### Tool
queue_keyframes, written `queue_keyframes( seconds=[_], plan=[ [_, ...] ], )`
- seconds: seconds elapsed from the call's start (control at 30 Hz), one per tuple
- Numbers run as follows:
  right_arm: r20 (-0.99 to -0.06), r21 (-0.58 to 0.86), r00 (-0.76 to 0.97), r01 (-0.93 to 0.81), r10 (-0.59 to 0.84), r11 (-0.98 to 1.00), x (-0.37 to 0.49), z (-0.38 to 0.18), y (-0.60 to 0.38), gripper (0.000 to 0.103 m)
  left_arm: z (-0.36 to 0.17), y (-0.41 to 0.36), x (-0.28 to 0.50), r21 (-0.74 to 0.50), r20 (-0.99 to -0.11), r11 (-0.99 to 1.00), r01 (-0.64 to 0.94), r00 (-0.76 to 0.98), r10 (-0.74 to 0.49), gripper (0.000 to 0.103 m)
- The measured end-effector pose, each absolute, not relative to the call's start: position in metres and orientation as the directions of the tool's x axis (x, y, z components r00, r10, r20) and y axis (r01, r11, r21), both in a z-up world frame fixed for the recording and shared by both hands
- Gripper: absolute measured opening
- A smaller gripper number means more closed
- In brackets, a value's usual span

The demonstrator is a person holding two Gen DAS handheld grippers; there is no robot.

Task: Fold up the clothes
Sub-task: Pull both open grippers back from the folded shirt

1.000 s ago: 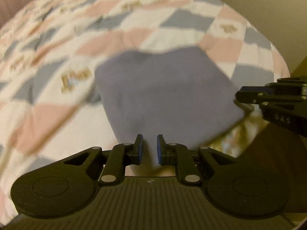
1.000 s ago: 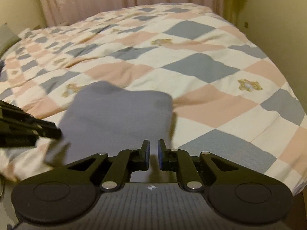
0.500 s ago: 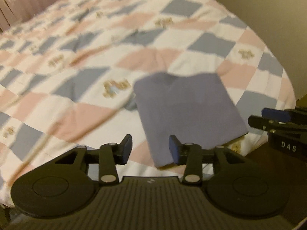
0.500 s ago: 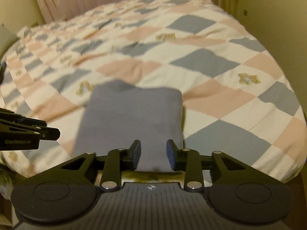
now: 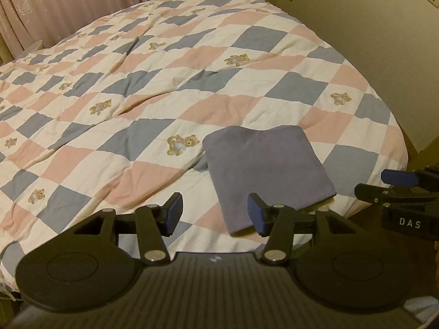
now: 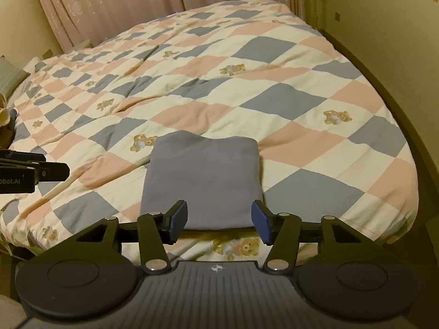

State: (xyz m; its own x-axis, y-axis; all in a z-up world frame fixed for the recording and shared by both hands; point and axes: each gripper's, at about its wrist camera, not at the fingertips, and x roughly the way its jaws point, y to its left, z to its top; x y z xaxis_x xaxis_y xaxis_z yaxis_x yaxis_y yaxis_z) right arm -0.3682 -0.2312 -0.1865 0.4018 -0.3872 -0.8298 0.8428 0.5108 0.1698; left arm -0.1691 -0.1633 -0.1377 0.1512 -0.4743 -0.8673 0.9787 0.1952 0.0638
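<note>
We saw the folded blue-grey garment [image 6: 203, 181] lying flat on the bed [image 6: 315, 142], at the lower centre of the right wrist frame, near the quilt's front edge. In the left wrist frame the same garment [image 5: 263, 170] sat right of centre. The checked quilt [image 5: 153, 90] carried pink, blue and cream diamonds with small teddy bears. Our left gripper [image 5: 215, 213] hung above the bed with its jaws parted and opening, nothing between the pads, the cloth only showing behind the right pad. Our right gripper [image 6: 219, 220] did likewise, jaws apart and widening, clear of the garment below. Each gripper showed at the other frame's edge. Pink curtains [image 6: 123, 2] filled the top of the frame.
</note>
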Motion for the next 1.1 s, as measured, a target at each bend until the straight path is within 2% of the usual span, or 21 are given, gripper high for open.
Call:
queue_keyframes(
  seconds=[0.17,0.27,0.6,0.67,1.1],
  plan=[
    [-0.844,0.126,0.369,0.843,-0.390,0.523,-0.360,-0.174,-0.230,0.066,-0.135,-0.161,-0.170,0.056,-0.866,0.200,0.978,0.147,-0.479,0.051],
    [-0.846,0.104,0.355,0.842,-0.397,0.530,-0.356,-0.167,-0.230,0.068,-0.131,-0.159,-0.172,0.054,-0.859,0.201,0.978,0.148,-0.490,0.055],
    [-0.843,0.069,0.337,0.841,-0.420,0.537,-0.356,-0.149,-0.231,0.074,-0.121,-0.157,-0.177,0.072,-0.856,0.198,0.978,0.162,-0.490,0.056],
    [-0.843,0.067,0.336,0.841,-0.420,0.538,-0.357,-0.148,-0.231,0.077,-0.121,-0.156,-0.179,0.076,-0.858,0.192,0.979,0.162,-0.488,0.060],
    [-0.890,0.106,0.314,0.848,-0.331,0.520,-0.375,-0.171,-0.227,0.080,-0.148,-0.144,-0.185,0.074,-0.905,0.203,0.976,0.152,-0.397,0.062]
  ],
)
